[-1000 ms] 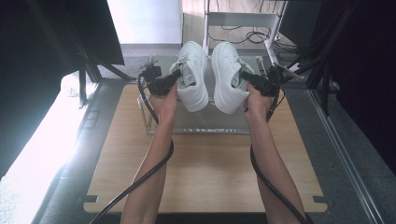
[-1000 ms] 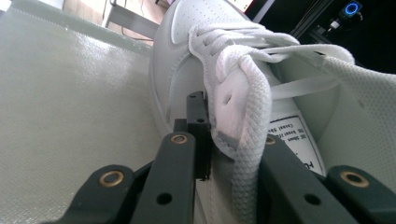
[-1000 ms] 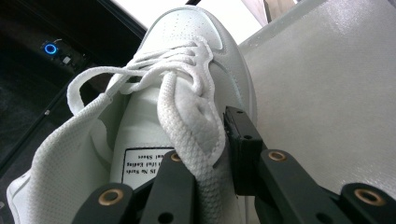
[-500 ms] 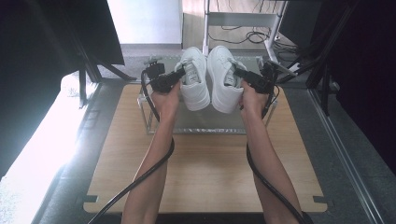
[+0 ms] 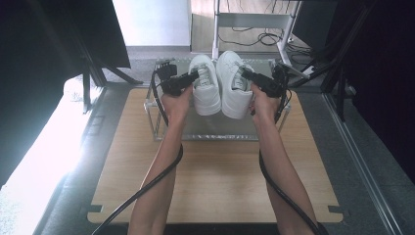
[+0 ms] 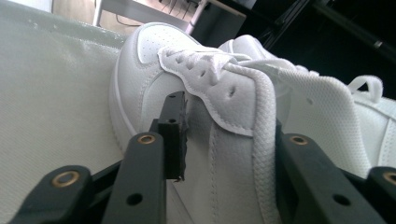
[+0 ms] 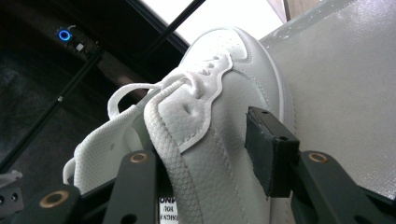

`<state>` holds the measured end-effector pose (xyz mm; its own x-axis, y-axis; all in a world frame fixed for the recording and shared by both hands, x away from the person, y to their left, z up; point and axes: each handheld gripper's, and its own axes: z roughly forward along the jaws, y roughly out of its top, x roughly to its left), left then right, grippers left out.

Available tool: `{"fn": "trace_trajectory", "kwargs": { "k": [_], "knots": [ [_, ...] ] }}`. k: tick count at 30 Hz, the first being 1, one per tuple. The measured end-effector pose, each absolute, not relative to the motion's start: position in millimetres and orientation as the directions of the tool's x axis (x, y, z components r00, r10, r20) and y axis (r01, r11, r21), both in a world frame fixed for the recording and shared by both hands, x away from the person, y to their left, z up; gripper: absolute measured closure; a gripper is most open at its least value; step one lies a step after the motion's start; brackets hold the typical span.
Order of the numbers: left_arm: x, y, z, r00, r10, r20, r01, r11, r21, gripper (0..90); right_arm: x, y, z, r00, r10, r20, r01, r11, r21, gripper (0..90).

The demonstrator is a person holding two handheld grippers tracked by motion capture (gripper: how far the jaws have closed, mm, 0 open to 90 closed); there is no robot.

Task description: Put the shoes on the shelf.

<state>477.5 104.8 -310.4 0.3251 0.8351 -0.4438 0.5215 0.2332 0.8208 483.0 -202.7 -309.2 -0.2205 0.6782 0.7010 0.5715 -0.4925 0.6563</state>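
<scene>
Between my left gripper's [image 5: 195, 77] jaws I'm seeing the side wall of the left shoe [image 5: 205, 85], and the jaws have just been opening. In the left gripper view the outer pad is standing just off the leather with a gap showing, so it's letting go rather than squeezing. Same deal on the right gripper [image 5: 247, 76]: its jaws are straddling the collar of the right shoe [image 5: 234, 85] and have just been spreading too, with the outer pad sitting clear of the leather. Both shoes are sitting side by side, touching, toes pointing away, on a clear stand [image 5: 161, 105] on the table [image 5: 215, 181].
</scene>
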Motion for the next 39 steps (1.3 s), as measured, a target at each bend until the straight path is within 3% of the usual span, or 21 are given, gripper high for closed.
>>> {"fn": "trace_trajectory", "kwargs": {
  "k": [4, 9, 15, 22, 33, 39],
  "knots": [
    [477, 99, -305, 0.316, 0.874, -0.368, 0.508, 0.172, 0.844, 76.1, 483, -204, -310, -0.219, 0.673, 0.707, 0.575, -0.496, 0.65, 56.1],
    [481, 107, -304, 0.337, 0.859, -0.385, 0.516, 0.173, 0.839, 80.0, 483, -199, -308, -0.21, 0.691, 0.692, 0.565, -0.492, 0.663, 54.8],
    [479, 103, -306, 0.357, 0.848, -0.39, 0.501, 0.178, 0.847, 71.3, 484, -198, -310, -0.224, 0.666, 0.712, 0.567, -0.505, 0.651, 46.5],
    [480, 108, -312, 0.368, 0.816, -0.446, 0.51, 0.224, 0.83, 61.2, 481, -197, -305, -0.278, 0.653, 0.704, 0.553, -0.49, 0.673, 47.7],
    [485, 108, -314, 0.396, 0.773, -0.495, 0.531, 0.248, 0.811, 67.7, 484, -199, -310, -0.302, 0.627, 0.718, 0.557, -0.495, 0.667, 45.7],
    [485, 110, -315, 0.401, 0.765, -0.504, 0.53, 0.255, 0.808, 65.9, 485, -199, -311, -0.306, 0.617, 0.725, 0.558, -0.5, 0.662, 45.1]
  ]
}}
